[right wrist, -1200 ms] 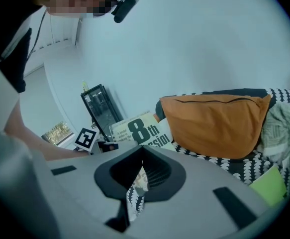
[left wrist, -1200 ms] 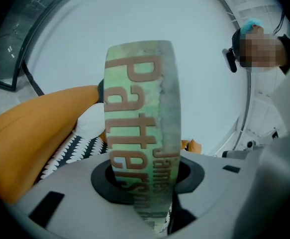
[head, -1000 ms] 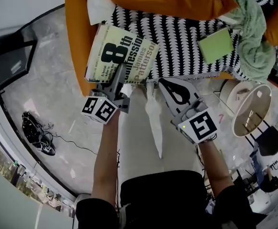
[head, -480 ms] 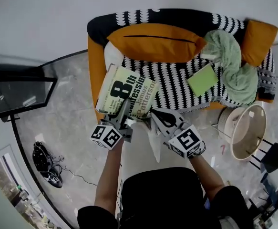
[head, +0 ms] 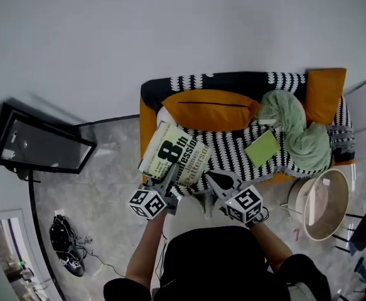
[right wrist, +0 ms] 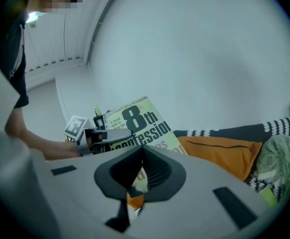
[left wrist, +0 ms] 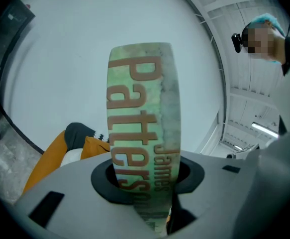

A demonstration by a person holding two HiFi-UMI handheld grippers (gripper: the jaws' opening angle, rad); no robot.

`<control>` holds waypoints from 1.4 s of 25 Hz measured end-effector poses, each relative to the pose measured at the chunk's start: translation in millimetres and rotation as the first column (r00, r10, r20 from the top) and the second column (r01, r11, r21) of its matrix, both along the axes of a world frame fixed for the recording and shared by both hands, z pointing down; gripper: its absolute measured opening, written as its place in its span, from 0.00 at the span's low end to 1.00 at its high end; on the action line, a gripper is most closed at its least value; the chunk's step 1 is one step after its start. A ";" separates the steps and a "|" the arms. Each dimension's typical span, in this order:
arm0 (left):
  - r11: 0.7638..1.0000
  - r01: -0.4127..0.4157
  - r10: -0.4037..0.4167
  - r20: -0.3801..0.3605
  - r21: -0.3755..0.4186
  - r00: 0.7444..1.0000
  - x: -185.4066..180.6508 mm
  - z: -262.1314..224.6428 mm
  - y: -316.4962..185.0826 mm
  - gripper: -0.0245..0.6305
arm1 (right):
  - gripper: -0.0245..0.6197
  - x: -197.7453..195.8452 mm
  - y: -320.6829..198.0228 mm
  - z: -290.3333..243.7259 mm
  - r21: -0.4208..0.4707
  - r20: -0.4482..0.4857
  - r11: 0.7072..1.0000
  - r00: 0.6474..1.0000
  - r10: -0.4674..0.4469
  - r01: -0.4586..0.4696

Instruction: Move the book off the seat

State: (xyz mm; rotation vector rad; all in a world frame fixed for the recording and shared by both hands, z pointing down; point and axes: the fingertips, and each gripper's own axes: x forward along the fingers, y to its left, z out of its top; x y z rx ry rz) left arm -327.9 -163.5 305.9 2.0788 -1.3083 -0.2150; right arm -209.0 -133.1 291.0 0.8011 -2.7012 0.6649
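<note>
L gripper (head: 168,180) is clamped on the book (head: 175,158). In the left gripper view the green cover w/ brown lettering stands up btw the two jaws, which press on both faces near its lower edge. The book is a pale green paperback w/ a big black "8th" on the front. In the head view it sits centre-left of the frame, tilted, over the front left corner of the sofa (head: 146,127). In the right gripper view it shows left of centre, held up off the seat w/ its top against the white wall. The L gripper's marker cube and the person's forearm are at its left there.

R gripper (head: 214,179) is just right of the book in the head view and holds nothing. In its own view the jaws meet at the tips, w/ only a thin slit of bkgd showing thru.

The sofa is orange, its seat covered by a black-and-white patterned throw (head: 233,158). On it:
- a long orange cushion (head: 211,110) along the back, upper centre
- a crumpled green blanket (head: 296,130) to the right
- a small flat lime-green pad (head: 262,148) lying on the throw btw them

The floor is grey marbled. A round white basket (head: 324,204) stands lower right by the sofa front. A black screen (head: 41,146) is at the left and a tangle of black cables (head: 66,246) lies lower left.
</note>
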 end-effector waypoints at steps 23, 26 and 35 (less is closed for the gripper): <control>0.984 -0.066 0.060 0.042 0.163 0.997 2.8 -145.8 27.7 0.29 | 0.06 17.4 9.7 -149.7 0.212 0.087 0.969 0.990 0.111 -0.128; 0.979 -0.092 0.086 0.041 0.181 0.995 8.6 -155.1 23.2 0.29 | 0.06 23.5 12.5 -154.8 0.218 0.078 0.965 0.989 0.129 -0.143; 0.969 -0.138 0.145 -0.020 0.204 0.989 33.0 -163.2 5.1 0.29 | 0.06 44.4 3.6 -139.9 0.166 0.047 0.953 0.967 0.251 -0.255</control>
